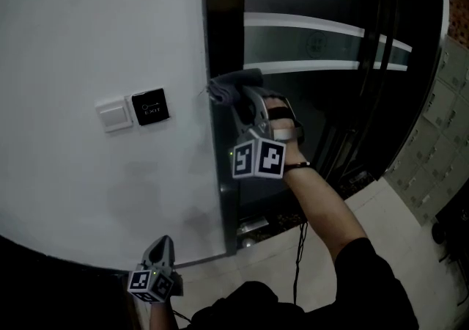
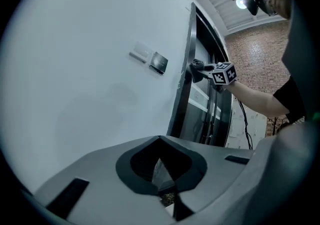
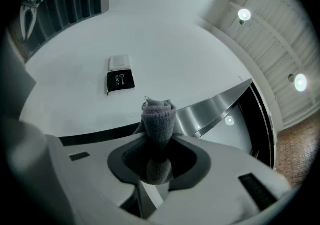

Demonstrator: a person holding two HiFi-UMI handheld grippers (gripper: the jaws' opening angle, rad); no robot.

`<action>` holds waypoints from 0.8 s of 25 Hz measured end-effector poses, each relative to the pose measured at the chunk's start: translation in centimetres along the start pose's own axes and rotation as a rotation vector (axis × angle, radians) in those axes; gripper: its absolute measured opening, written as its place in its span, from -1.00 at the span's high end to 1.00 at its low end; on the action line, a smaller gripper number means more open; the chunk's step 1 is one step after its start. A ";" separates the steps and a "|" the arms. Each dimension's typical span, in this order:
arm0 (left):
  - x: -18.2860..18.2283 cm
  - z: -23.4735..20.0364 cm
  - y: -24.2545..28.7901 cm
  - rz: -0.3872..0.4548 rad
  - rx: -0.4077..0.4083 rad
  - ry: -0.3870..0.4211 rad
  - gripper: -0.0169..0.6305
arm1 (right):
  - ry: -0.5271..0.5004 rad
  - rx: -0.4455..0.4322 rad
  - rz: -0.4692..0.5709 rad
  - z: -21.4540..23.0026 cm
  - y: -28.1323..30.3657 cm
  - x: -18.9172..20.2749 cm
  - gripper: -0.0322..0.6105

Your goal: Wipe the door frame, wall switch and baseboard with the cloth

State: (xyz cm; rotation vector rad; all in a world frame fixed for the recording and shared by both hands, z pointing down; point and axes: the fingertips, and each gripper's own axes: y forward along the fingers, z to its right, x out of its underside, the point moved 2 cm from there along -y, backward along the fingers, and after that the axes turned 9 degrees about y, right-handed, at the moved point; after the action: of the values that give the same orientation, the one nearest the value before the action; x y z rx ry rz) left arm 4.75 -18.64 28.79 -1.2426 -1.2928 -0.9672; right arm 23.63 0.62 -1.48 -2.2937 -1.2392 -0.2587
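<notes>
A black square EXIT button plate [image 1: 150,107] sits on a plain white wall [image 1: 80,28]. Pale floor tiles [image 1: 377,207] lie below, round ceiling lights [image 3: 244,15] above.

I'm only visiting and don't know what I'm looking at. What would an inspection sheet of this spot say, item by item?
Surface: white wall, carrying two small fittings.
Job's things: grey cloth held at the edge of the dark door frame; white wall switch beside a black EXIT plate; baseboard not clearly made out.
Clutter: nothing seen.
Grippers: right gripper shut on the cloth; left gripper shut, empty, low near the foot of the wall.
Cables: thin black cable hanging below the right forearm.
Surroundings: glass door with pale stripes; pale tiled floor.
</notes>
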 end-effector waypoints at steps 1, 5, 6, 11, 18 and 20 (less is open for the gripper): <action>-0.1 -0.1 -0.1 0.001 -0.003 -0.001 0.95 | -0.008 0.008 -0.001 0.6 0.5 -0.3 0.62; -0.3 -0.6 -0.5 0.004 -0.018 -0.002 0.95 | -0.019 0.021 -0.025 1.7 2.3 -0.7 0.61; -0.3 -0.8 -0.5 0.002 -0.021 -0.003 0.95 | -0.018 0.020 -0.032 1.8 2.7 -0.7 0.62; -0.4 -1.0 -0.9 -0.017 -0.027 0.000 0.94 | -0.025 -0.018 -0.059 -0.3 3.4 0.0 0.61; 0.3 -0.9 -1.2 -0.044 -0.027 0.001 0.94 | -0.018 -0.084 -0.090 -4.7 2.4 2.4 0.61; 0.5 -0.9 -1.1 -0.048 -0.026 0.004 0.94 | -0.021 -0.101 -0.095 -5.9 2.2 3.0 0.62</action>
State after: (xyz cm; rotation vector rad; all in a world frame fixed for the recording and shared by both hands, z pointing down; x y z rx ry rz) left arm 3.83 -19.57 29.53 -1.2344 -1.3159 -1.0230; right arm 27.53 -1.27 3.94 -2.3304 -1.3766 -0.3386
